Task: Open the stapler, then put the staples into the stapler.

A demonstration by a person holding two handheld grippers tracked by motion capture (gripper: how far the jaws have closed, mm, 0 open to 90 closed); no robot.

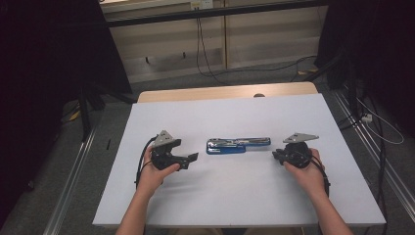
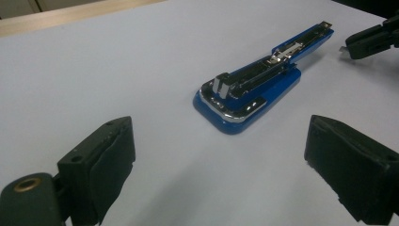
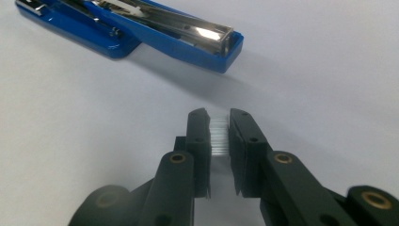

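left gripper (image 1: 192,157): black, grey plate | right gripper (image 1: 277,155): black, brass screws

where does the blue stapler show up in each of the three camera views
High view: the blue stapler lies at the table's middle, between the left gripper and the right gripper.
Left gripper view: right of centre, running to the upper right, beyond the wide-open jaws.
Right gripper view: top left, beyond jaws pinching a strip of staples.
Shared landmark: the white table.
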